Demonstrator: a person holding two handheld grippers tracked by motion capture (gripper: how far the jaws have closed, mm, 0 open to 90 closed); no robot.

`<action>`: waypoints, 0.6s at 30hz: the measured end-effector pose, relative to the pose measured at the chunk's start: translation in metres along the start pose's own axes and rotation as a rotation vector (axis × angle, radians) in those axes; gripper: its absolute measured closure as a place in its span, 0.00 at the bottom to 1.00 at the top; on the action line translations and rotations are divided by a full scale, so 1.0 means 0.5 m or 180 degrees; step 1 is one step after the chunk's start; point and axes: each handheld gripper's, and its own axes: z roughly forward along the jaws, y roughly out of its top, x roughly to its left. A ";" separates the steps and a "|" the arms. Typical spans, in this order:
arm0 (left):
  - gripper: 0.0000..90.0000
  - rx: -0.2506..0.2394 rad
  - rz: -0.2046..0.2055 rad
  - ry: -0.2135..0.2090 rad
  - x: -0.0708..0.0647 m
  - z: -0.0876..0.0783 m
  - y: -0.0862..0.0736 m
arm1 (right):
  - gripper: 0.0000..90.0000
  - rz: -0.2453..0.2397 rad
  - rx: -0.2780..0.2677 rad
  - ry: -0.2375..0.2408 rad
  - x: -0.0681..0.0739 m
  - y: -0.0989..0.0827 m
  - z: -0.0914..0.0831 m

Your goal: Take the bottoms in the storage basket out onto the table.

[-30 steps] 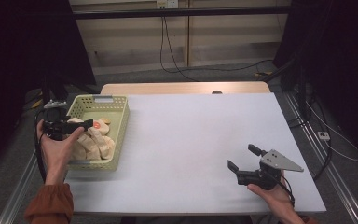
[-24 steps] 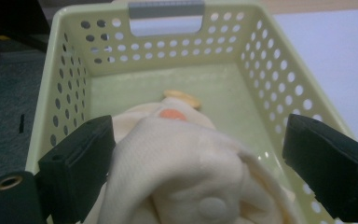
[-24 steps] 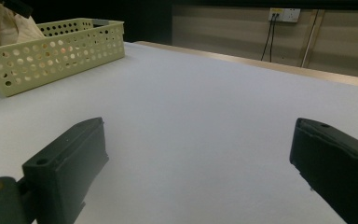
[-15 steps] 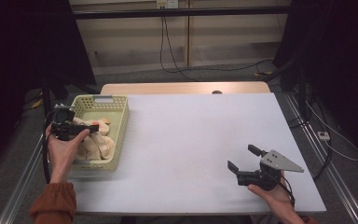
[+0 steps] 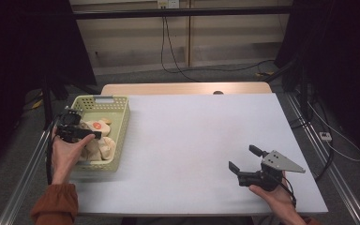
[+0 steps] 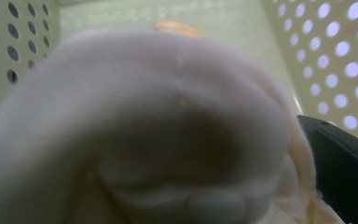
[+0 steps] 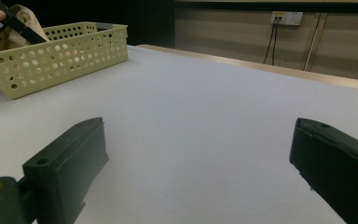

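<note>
— So where do we have our left gripper (image 5: 88, 135) right now?

— We have it over the pale green basket (image 5: 122, 123) at the left edge of the white table (image 5: 192, 136), its jaws pointing toward the table's middle and lying across the cream plush toy (image 5: 98, 143) inside the basket.

— Do we have hold of the toy?

— We cannot tell. In the left gripper view the plush toy (image 6: 158, 130) sits right up against the camera, soft and blurred, with one black jaw showing at the lower right, touching or just beside it. The other jaw is hidden behind the fabric, so we can't say how wide the jaws stand or whether they pinch anything.

— And the toy itself?

— It lies in the basket, toward the near end, with an orange patch on the part farther from us. The perforated basket wall (image 6: 345, 60) rises on both sides of it.

— What about our right gripper (image 5: 247, 161)?

— We hold it low over the near right part of the table, well apart from the basket. Its jaws stand wide apart with nothing but bare tabletop between them, and they point across the table toward the basket (image 7: 60, 53).
</note>
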 end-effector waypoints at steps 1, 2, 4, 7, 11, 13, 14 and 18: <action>0.06 0.0028 0.0007 0.0011 -0.001 0.002 0.000 | 0.04 0.0001 -0.0002 -0.0002 0.000 0.000 0.000; 0.06 0.0092 0.0026 0.0022 -0.002 0.005 0.000 | 0.04 0.0001 -0.0002 -0.0002 0.000 0.000 0.000; 0.08 0.0155 0.0077 0.0075 -0.004 0.010 0.002 | 0.04 0.0004 -0.0001 -0.0003 0.000 0.000 0.000; 0.16 0.0234 0.0123 0.0171 -0.010 0.014 0.003 | 0.04 0.0036 0.0026 -0.0010 0.000 -0.001 0.003; 0.31 0.0295 0.0114 0.0108 -0.007 0.016 -0.002 | 0.04 0.0028 0.0020 -0.0011 0.001 -0.001 0.002; 0.39 0.0280 0.0155 0.0055 -0.008 0.013 -0.003 | 0.04 0.0036 0.0021 -0.0026 0.000 -0.001 0.002; 0.43 0.0267 0.0188 0.0031 -0.010 0.012 -0.004 | 0.04 0.0037 0.0023 -0.0032 0.000 -0.001 0.001; 0.63 0.0223 0.0209 0.0026 -0.011 0.005 -0.006 | 0.04 0.0029 0.0023 -0.0028 0.000 -0.001 0.002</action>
